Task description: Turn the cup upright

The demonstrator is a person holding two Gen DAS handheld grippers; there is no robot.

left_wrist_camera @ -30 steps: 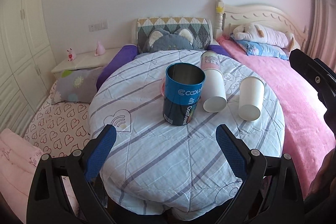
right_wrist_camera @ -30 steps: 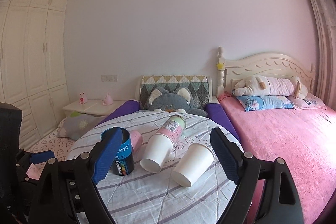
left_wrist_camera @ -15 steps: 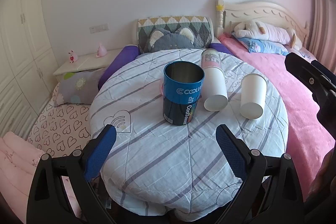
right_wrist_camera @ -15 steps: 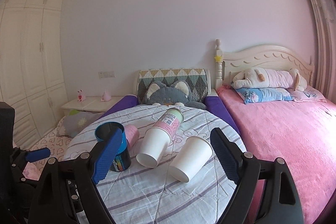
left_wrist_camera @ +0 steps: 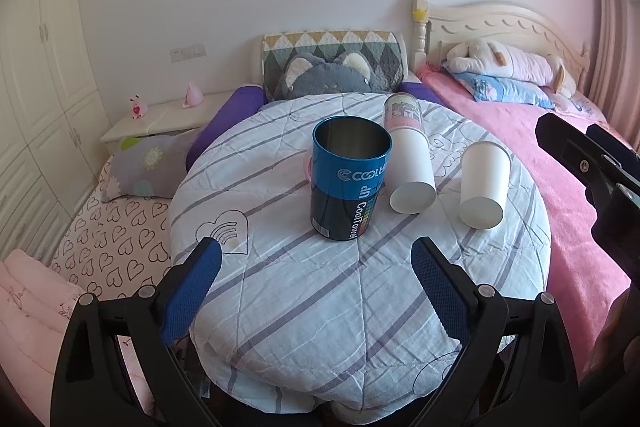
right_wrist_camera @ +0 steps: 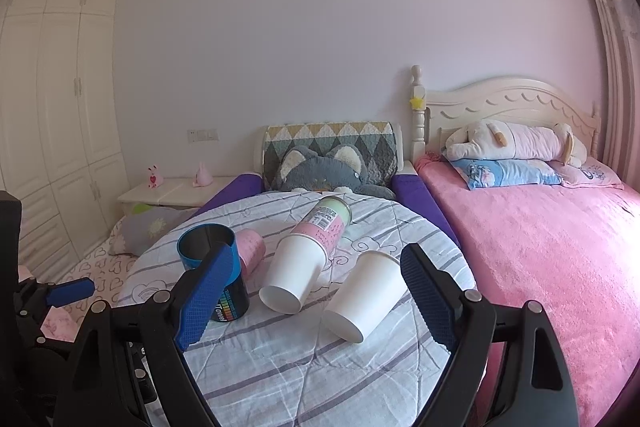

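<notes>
Right gripper point(right_wrist_camera: 310, 297), jaws spread wide and empty, is shown just short of a tipped white paper cup point(right_wrist_camera: 362, 293); left gripper point(left_wrist_camera: 316, 285) likewise open. A hard pinch could crush it or roll it into the neighbouring white cup point(right_wrist_camera: 294, 273).

Left gripper point(left_wrist_camera: 316, 259) with jaws spread wide, blue pads point(left_wrist_camera: 191, 291) facing inward, holding nothing. Right gripper point(right_wrist_camera: 316, 279) likewise spread wide and empty, both aimed forward, level.
</notes>
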